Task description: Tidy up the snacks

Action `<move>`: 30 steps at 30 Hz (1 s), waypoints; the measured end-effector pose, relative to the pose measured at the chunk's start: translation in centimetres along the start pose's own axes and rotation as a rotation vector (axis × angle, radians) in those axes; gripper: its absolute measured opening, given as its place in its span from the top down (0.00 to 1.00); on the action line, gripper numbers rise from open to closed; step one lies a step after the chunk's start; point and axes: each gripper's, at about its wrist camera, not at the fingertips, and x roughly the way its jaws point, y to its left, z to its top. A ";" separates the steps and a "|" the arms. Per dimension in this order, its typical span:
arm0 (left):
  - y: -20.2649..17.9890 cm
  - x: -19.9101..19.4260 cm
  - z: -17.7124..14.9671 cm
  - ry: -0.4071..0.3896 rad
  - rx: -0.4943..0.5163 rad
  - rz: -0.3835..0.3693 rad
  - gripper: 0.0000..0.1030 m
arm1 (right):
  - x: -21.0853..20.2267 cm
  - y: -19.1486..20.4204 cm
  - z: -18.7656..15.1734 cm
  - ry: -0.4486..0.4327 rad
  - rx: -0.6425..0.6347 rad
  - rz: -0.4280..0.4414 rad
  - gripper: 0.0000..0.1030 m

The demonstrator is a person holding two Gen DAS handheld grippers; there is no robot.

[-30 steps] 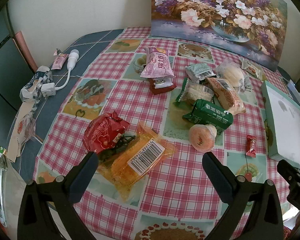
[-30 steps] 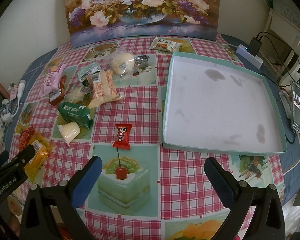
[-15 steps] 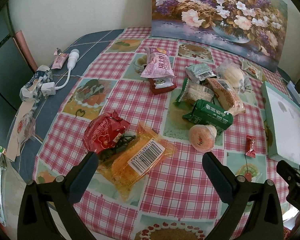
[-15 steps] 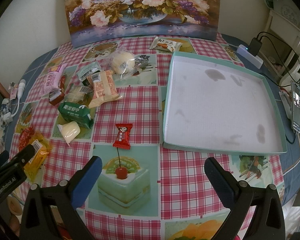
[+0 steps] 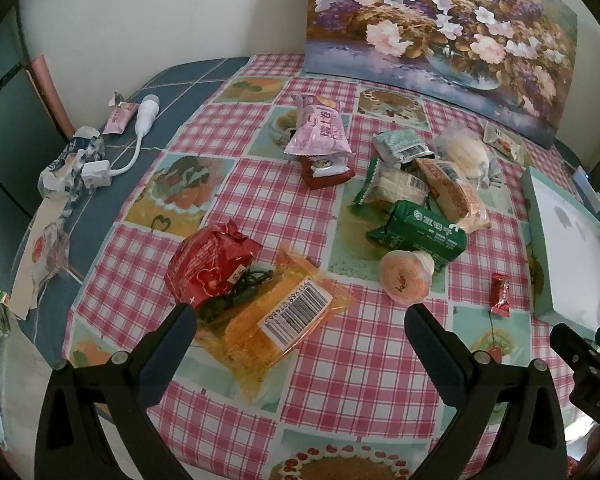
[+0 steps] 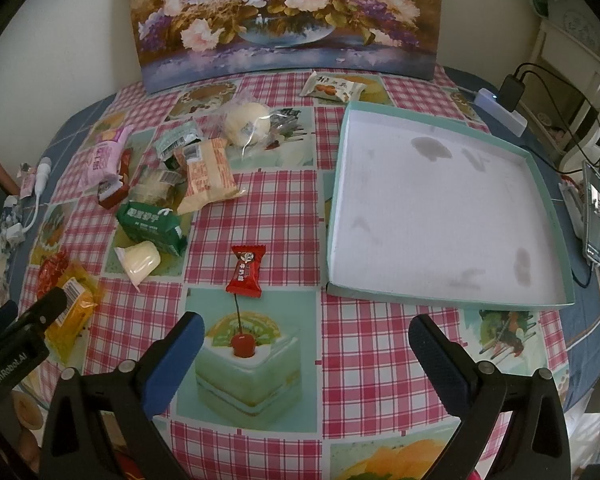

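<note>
So nothing's been sorted yet afaict; the teal tray (image 6: 440, 216) is bare inside apart from a few grey stains, sitting at about 2 o'clock from the right gripper (image 6: 306, 338); that gripper's jaws are spread wide w/ nothing between them, hovering over the checked tablecloth (image 6: 364, 344). Left gripper (image 5: 300, 330) same deal, wide open and empty, parked just short of the orange barcode pack (image 5: 284, 320), which lies at its 12 o'clock w/ the red wrapped snack (image 5: 208, 268) touching it at 11. Rest of the snacks are in a loose heap further back: green pack (image 5: 418, 234) and the jelly cup (image 5: 406, 280) at roughly 1 o'clock from the left gripper, pink bag (image 5: 320, 130) way up at 12, a round bun in clear wrap (image 5: 466, 152) behind that; small red candy (image 6: 246, 270) is off alone, at 11 o'clock from the right gripper and just beside the tray's near-left corner. Looks to me like we're at the very first pick; imo the easy one is that candy for the right side, since it's nearest and the tray is right there; it needs a drop down and a narrow pinch bc the wrapper's flat and tiny. Left side would prob go for the orange pack, but it's crinkly film overlapping the red one, so grab the edge or it'll drag its neighbour.
</note>
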 end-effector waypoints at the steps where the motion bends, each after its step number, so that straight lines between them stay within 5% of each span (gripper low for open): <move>1: 0.1 0.0 0.0 0.000 -0.002 -0.002 0.00 | 0.0 0.0 -0.1 0.001 -0.001 0.000 0.00; 15: 4.5 -0.6 0.9 -0.088 -0.139 -0.112 0.00 | 0.8 0.5 1.4 -0.032 0.013 0.052 0.00; 21: 7.4 -0.9 0.8 -0.180 -0.198 -0.073 0.00 | 2.3 1.4 2.7 -0.008 0.025 0.110 0.00; 30: 5.5 2.3 0.2 -0.033 -0.077 -0.113 0.00 | 4.6 2.6 3.7 0.027 0.003 0.144 0.02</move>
